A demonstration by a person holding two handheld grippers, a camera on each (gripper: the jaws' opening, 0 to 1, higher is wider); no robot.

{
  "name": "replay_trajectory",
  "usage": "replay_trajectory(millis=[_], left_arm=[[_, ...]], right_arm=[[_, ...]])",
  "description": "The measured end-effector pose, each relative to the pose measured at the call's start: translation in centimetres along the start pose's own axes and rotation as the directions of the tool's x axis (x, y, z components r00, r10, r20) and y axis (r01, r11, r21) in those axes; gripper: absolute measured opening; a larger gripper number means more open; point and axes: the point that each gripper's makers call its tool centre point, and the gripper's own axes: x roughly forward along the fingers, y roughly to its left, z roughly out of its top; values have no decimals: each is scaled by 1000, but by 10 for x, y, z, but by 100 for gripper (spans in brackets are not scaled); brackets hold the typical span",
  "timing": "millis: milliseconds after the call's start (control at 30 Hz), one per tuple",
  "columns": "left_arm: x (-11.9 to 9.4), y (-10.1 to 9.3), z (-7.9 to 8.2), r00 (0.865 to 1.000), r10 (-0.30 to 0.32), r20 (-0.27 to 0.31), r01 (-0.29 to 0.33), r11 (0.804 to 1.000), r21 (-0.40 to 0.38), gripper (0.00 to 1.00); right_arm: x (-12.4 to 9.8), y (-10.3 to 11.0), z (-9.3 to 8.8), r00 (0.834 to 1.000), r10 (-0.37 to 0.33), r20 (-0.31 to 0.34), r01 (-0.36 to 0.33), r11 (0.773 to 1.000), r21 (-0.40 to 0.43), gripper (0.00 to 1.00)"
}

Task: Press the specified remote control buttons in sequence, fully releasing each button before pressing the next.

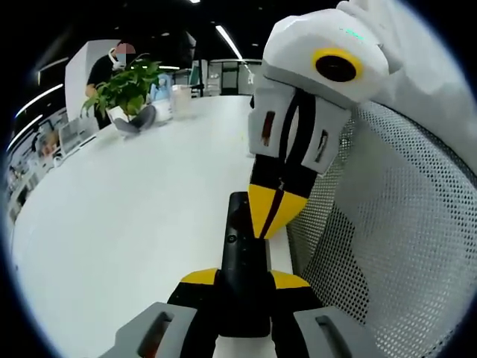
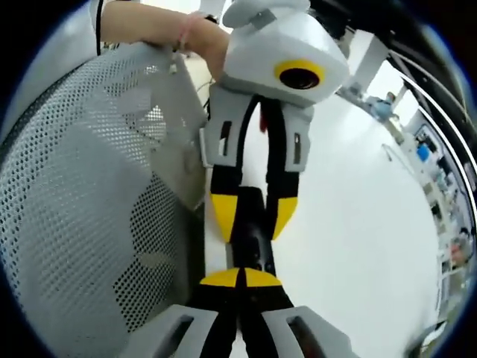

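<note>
Slim black remote control [image 1: 244, 261] pinched by left gripper [image 1: 244, 287] over white surface [image 1: 134, 216].
Right gripper [image 2: 240, 280] jaws pressed together, tips touching remote's top face.

We count one black remote control [image 1: 246, 276], two grippers, the left [image 1: 244, 282] and the right [image 1: 272, 212], one white table [image 1: 127, 224], one potted plant [image 1: 127, 88] and one mesh chair [image 1: 387, 246].
</note>
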Motion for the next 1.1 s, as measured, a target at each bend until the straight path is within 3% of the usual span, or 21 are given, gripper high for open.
replay_trajectory(millis=[100,233,867,1100], left_arm=[[0,0,0,1000,1,1,-1,1000,-1,24],[0,0,1,1000,0,2,0,1000,-2,24],[0,1,0,1000,1,-3,-1,1000,5,24],[1,2,0,1000,7,2,-7,1000,-7,24]], right_arm=[[-1,-9,0,999,-32,12,32,999,36,0],[1,-11,2,1000,-6,26,4,995,98,0],[7,-17,5,998,-39,-44,43,993,110,0],[4,-19,3,999,7,33,-14,978,208,0]])
